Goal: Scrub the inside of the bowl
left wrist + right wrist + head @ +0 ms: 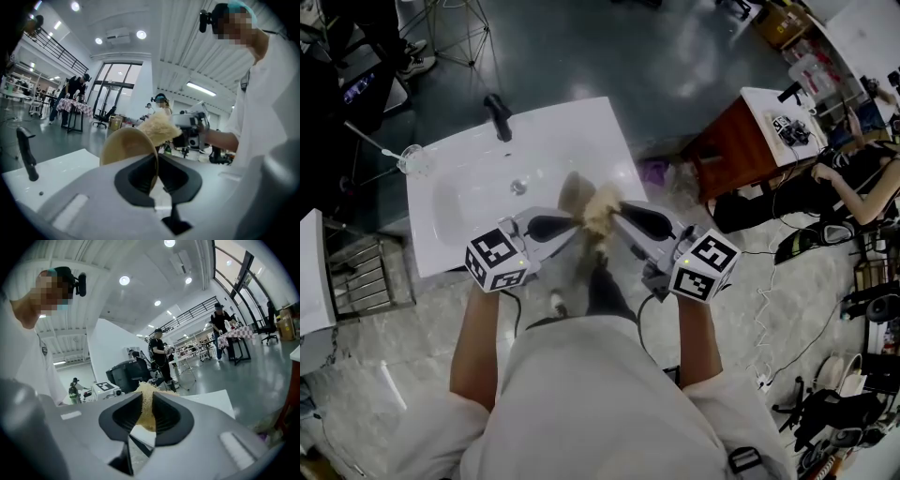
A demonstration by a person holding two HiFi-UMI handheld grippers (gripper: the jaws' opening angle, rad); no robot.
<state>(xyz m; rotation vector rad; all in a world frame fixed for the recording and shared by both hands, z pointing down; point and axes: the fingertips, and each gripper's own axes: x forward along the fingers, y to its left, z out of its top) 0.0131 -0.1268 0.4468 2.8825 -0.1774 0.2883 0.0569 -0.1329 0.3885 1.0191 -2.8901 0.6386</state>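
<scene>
- The left gripper (572, 223) is pinched on the rim of the tan bowl (575, 194). In the left gripper view, the thin bowl (125, 146) wall runs between the left gripper's (157, 180) two dark pads, which press it from both sides.
- This edge grip tilts the bowl up, with its hollow turned to the right. That probably leaves the inside free for the other tool.
- The right gripper (614, 214) is clamped on a pale fibrous scrubber (602, 208). In the right gripper view, the straw-coloured fibres of the scrubber (147, 399) fill the gap between the right gripper's (146, 416) pads and bulge out past the tips.
- The exposed tuft lets fibre meet the bowl, not the jaws.
- In the left gripper view, the scrubber (159, 129) sits at the bowl's upper right rim. Whether it is pressing on the inner wall cannot be told.
- Both tools meet in mid-air at the near right edge of the white sink (478, 192), whose black faucet (499, 116) stands at the far side. Working over the basin would likely let any drips fall into it.
</scene>
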